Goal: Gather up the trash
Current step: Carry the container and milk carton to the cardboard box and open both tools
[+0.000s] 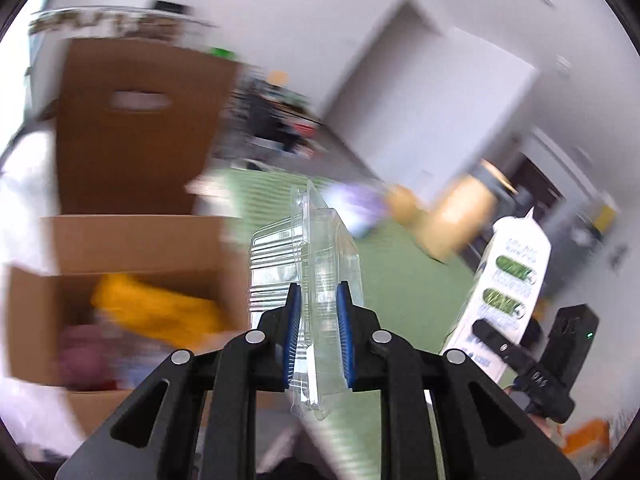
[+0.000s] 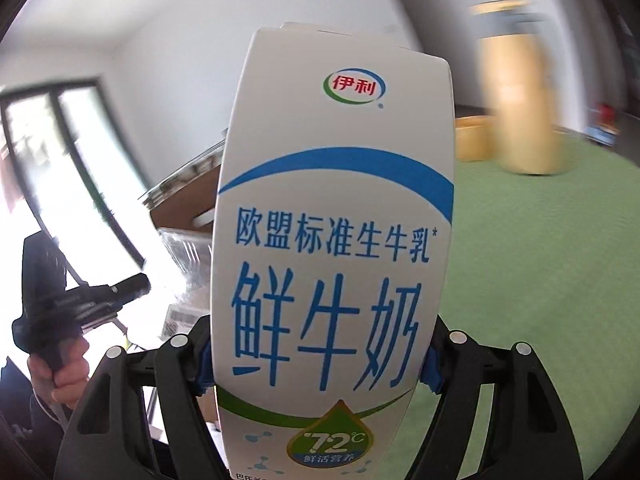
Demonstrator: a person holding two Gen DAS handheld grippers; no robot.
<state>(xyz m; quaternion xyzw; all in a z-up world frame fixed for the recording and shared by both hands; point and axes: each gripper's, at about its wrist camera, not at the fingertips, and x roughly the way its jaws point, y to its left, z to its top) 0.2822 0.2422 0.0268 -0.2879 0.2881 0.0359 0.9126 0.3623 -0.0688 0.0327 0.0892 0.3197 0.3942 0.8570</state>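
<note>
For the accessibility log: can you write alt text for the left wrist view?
The left hand-held gripper is shut on a clear plastic clamshell container held on edge, beside an open cardboard box with yellow trash inside. At right, a white milk carton over a green table.

White walls — bright window.

Milk carton front, right wrist view: red 伊利 logo up top, blue 欧盟标准生牛乳*, big 鲜牛奶, "72°C" droplet badge with 鲜活营养 at bottom. Left wrist view: carton's side print too blurred to read.
</note>
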